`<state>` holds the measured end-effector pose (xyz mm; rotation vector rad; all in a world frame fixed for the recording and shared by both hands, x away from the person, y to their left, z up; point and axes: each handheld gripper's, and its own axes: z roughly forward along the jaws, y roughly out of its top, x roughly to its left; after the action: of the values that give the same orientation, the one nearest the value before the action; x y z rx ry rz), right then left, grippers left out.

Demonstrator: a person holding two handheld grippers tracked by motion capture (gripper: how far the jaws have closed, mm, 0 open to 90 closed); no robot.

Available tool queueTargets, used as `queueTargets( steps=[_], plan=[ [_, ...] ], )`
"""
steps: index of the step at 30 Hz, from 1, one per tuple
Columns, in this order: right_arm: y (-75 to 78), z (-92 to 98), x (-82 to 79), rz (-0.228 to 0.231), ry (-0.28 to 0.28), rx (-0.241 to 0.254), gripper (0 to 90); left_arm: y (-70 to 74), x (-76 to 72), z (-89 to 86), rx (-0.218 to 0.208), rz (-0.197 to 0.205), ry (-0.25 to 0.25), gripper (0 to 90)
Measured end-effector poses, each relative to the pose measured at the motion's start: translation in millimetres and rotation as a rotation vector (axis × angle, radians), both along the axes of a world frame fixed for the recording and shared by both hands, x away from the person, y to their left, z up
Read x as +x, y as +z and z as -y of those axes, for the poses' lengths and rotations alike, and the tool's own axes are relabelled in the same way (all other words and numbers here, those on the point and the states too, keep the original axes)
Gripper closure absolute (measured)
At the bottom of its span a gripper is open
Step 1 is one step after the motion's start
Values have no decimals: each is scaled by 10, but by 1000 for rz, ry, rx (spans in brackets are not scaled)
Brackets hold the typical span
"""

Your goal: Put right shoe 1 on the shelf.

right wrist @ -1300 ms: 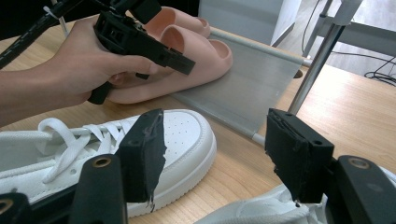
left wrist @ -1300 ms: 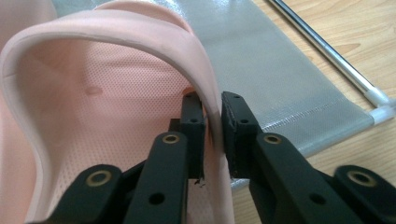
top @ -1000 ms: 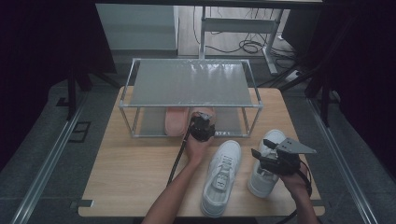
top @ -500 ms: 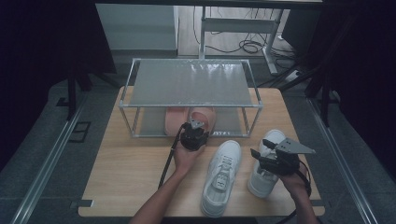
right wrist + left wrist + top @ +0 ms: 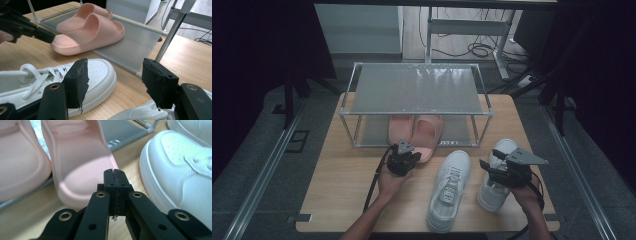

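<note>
The left gripper (image 5: 408, 153) sits over the wooden bench (image 5: 342, 200), just in front of the heel of the right-hand pink slipper (image 5: 428, 136). In the left gripper view its two black jaws are pressed flat together with nothing between them; they have just been closing. The tip (image 5: 114, 176) points at the rounded heel of that pink slipper (image 5: 80, 157), close to it, but whether the tip touches the rubber cannot be told. In the right gripper view the same gripper (image 5: 48, 37) comes in from the left, with its point right at the slipper's heel edge (image 5: 58, 41).

The two pink slippers lie side by side on the lower shelf of a small metal rack (image 5: 414, 90) that stands at the far half of the bench. The left-hand pink slipper (image 5: 400, 129) lies fully under the rack's top shelf, while the heel of the right-hand one sticks out over the front edge of the lower shelf toward the person.

The right gripper (image 5: 492, 167) is held over the right-hand white sneaker (image 5: 497, 180) near the bench's right front. Its jaws are spread wide and hold nothing, as the right gripper view shows, with the toe of the other white sneaker (image 5: 100, 72) seen between them, farther off.

That left-hand white sneaker (image 5: 448, 190) lies on the bench between the two hands, toe pointing toward the rack, laces up. The two sneakers lie side by side, near each other.
</note>
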<state>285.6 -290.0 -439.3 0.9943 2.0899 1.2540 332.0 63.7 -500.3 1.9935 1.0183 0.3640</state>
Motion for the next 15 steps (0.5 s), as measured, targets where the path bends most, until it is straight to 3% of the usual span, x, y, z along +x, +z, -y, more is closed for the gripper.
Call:
queueTargets(
  steps=[3,9,15],
  plan=[
    [-8,-11,3,-1,2,-3,389,-23,-65,-65,-11,-9,-18,900],
    [8,-24,-7,-1,13,7,388,-80,-169,-140,10,-20,-45,900],
    [1,-28,-4,-2,10,3,388,-143,-109,-85,45,-28,-55,900]
  ],
)
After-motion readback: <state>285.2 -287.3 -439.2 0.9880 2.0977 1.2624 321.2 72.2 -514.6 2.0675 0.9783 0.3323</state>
